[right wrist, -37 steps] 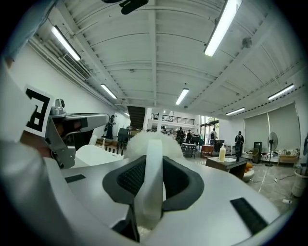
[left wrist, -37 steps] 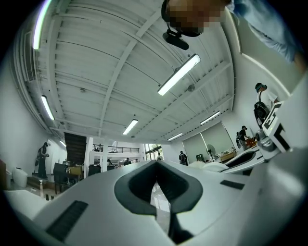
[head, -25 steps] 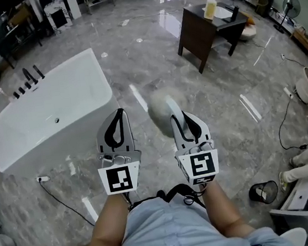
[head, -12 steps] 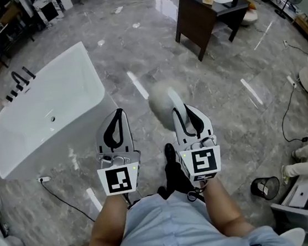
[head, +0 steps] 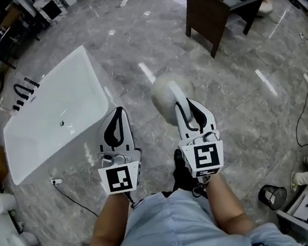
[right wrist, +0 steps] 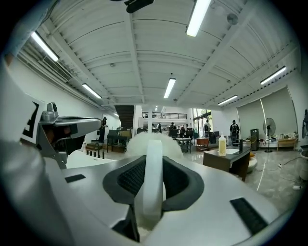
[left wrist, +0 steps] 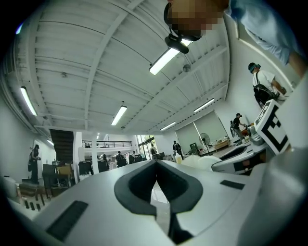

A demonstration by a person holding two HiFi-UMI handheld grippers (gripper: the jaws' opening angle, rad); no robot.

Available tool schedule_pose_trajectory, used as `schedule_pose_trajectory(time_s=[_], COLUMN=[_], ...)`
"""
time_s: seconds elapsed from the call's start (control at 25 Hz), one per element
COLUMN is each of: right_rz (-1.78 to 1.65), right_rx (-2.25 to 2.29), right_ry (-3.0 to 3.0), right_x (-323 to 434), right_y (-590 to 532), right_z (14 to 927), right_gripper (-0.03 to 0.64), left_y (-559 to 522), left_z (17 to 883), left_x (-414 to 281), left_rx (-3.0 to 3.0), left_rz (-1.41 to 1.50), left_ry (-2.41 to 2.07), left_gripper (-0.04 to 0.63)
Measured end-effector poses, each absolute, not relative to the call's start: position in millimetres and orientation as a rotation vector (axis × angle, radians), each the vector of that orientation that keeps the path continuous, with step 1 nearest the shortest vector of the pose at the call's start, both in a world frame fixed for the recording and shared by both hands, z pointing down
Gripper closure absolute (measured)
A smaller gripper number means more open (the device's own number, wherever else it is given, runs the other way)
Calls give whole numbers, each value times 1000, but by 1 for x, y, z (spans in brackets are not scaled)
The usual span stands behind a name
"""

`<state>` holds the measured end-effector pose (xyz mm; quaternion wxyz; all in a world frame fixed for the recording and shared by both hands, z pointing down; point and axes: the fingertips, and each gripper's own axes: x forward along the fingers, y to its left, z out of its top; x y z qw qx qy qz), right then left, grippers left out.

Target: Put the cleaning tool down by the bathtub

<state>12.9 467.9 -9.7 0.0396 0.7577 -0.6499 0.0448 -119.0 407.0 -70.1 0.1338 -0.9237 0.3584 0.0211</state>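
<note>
A dark wooden table (head: pixel 211 18) stands on glossy grey marble floor (head: pixel 243 120) beneath a white ceiling (right wrist: pixel 96 43) with strip lights (right wrist: pixel 169 88).

White fluffy-headed brush (head: pixel 167 94), pale handle clamped, head pointing forward, held in the air just right of the white rectangular bathtub (head: pixel 59 120).

Head view steeply down from above, gripper views low, looking forward and upward, right one sharing dark table (head: pixel 215 6)

A big open hall, like a showroom: freestanding bathtub (head: pixel 58 117) on polished marble floor (head: pixel 133 44), ceiling strip lights (right wrist: pixel 169 88).
</note>
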Motion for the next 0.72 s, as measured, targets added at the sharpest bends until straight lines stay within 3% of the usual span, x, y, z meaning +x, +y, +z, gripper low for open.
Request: schedule_pose_trajectory(time_s=[0.28,0.72], right_rz=[71,-28], right_rx=[2262,2145], right_ry=[-2055,-2134], right_x=[59,88], right_y=[397,315], right_z=[-34,-45], right_gripper=[512,512], left_y=[342,272], left_z=[-91,-104], left_x=[-71,-51], left_rx=[-2638,-2562], left_rz=[113,186], left_ry=[1106,1242], left_gripper=[580,580])
